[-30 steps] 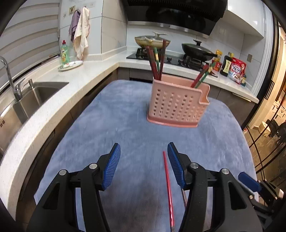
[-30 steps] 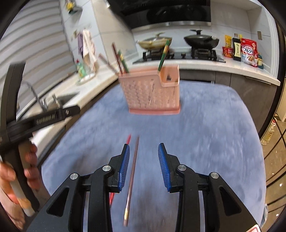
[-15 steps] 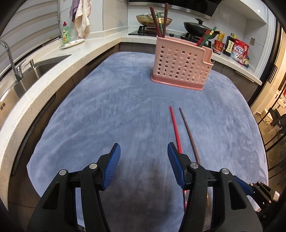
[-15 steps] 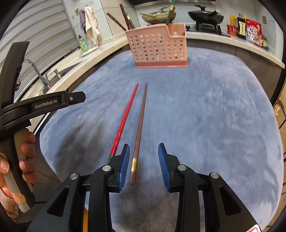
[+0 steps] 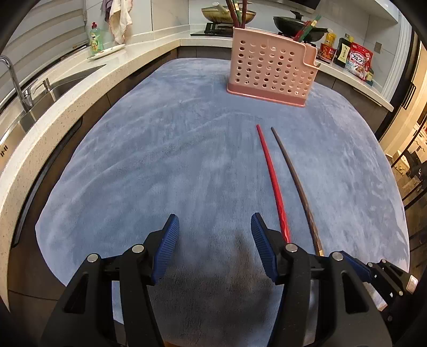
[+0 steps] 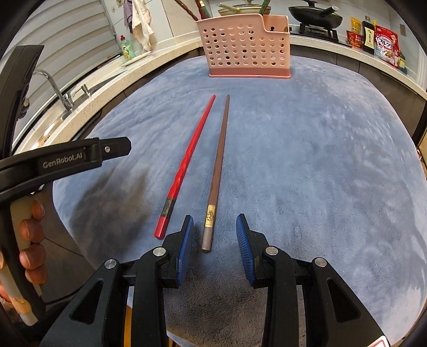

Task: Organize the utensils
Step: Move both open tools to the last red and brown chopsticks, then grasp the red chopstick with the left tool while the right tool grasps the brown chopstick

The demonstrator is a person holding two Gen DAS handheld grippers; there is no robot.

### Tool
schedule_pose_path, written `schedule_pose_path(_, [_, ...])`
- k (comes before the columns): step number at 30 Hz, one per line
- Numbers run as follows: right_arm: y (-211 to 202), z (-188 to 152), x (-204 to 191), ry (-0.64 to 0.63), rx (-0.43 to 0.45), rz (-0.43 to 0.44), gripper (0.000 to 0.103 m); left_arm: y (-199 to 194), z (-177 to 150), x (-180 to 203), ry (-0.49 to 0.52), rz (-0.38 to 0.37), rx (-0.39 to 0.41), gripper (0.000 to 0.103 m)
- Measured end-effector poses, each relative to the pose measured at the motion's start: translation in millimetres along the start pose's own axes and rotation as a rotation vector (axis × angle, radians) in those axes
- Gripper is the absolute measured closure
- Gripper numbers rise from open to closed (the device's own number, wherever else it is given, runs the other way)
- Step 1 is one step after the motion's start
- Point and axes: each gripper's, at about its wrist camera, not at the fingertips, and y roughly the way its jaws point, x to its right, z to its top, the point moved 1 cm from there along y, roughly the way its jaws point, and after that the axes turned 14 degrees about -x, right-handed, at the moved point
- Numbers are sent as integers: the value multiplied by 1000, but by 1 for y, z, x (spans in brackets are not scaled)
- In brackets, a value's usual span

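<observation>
On the blue cloth (image 5: 160, 160) a red chopstick (image 5: 272, 170) (image 6: 189, 154) and a brown chopstick (image 5: 293, 173) (image 6: 220, 149) lie side by side, pointing toward the pink perforated holder (image 5: 269, 69) (image 6: 245, 48). The holder stands at the far end with several chopsticks in it. My left gripper (image 5: 213, 219) hovers left of the red chopstick, its jaws opening with nothing between them. My right gripper (image 6: 214, 220) is open. The brown chopstick's near end lies between its fingertips, closer to the left pad (image 6: 186, 235), with neither pad pressing it.
A counter with a sink (image 5: 53, 88) and tap runs along the left. A stove with pans (image 5: 299, 24) and food packets (image 5: 357, 61) lie behind the holder. In the right wrist view, a hand (image 6: 29, 240) holds the left gripper's body (image 6: 66, 160) at the left.
Both grippers have come down toward the cloth and tilted downward. Both chopsticks now show in full, and the brown one's near end has come between the right fingers.
</observation>
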Motion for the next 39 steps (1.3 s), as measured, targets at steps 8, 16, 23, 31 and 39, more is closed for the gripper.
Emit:
schedule_pose_path(8, [4,-5,0,-26,0,-52,88,4,-9,5,18,3,-15,45])
schedule_pose_path(16, [-1,-10,12,14,13,-68,96,4,-15,16,50,-1,-20,36])
schedule_pose_path(23, [-8,-17,38,101,19,-69,96,11,-25,33,95,-31,-49,25])
schedule_pose_path(31, [-9,-21,44,122,20,-58,96,25,-32,50,138,-27,-80,26])
schedule_pose_path(39, [-9,-21,45,125,20,-52,96,32,-35,52,139,-6,-82,39])
